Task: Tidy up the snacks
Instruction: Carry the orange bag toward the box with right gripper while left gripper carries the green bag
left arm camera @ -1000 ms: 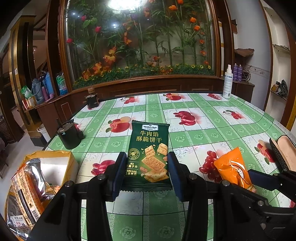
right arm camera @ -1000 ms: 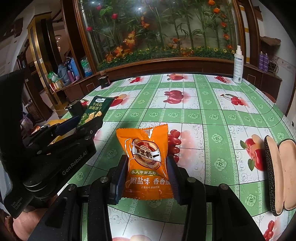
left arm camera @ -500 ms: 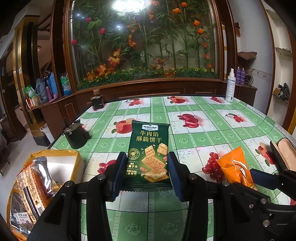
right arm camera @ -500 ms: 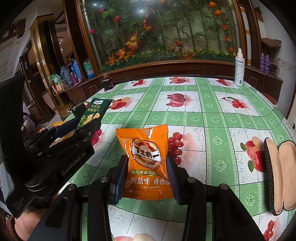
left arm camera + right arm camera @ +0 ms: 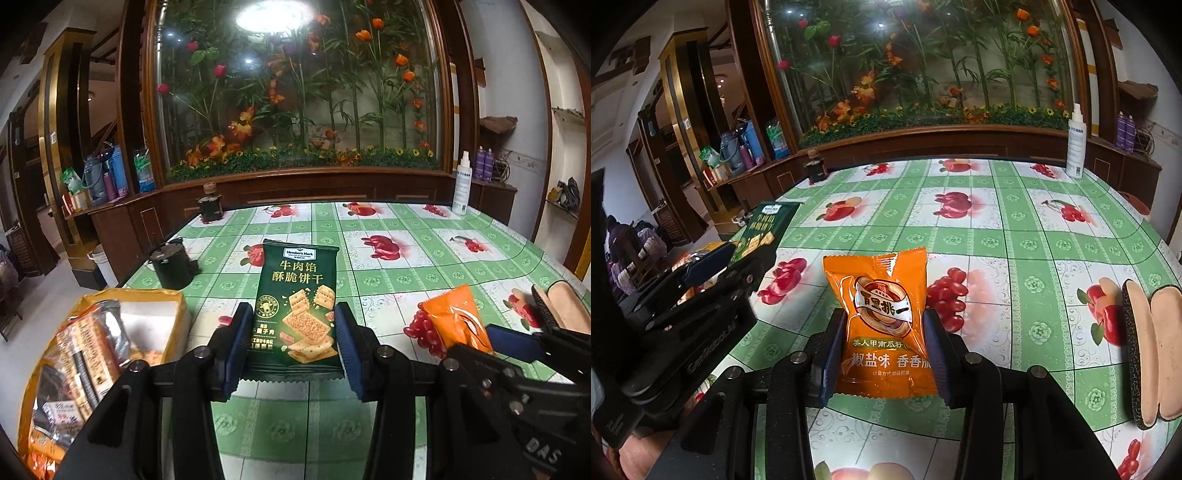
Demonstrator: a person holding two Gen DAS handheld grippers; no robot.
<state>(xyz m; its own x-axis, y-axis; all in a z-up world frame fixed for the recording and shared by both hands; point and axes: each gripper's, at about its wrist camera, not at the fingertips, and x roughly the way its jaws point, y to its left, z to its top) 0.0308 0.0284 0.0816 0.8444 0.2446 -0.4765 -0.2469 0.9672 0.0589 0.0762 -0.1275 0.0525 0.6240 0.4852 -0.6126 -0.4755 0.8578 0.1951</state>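
Note:
My left gripper [image 5: 291, 332] is shut on a dark green cracker packet [image 5: 299, 302] and holds it upright above the table. My right gripper [image 5: 884, 336] is shut on an orange seed packet [image 5: 882, 317], also lifted. The orange packet shows in the left wrist view [image 5: 456, 321] at the right, and the green packet shows in the right wrist view [image 5: 761, 232] at the left. A yellow cardboard box [image 5: 92, 332] with several snack packets in it sits off the table's left edge, below and left of my left gripper.
The table has a green-and-white fruit-print cloth [image 5: 406, 258]. A dark pot [image 5: 171, 266] and a small dark jar [image 5: 210, 208] stand along its left side. A white spray bottle [image 5: 461, 184] stands at the far right. A pair of insoles [image 5: 1152, 354] lies at the right.
Both grippers have risen and tilted upward with their packets still held. The yellow box now sits lower and nearer in the left wrist view.

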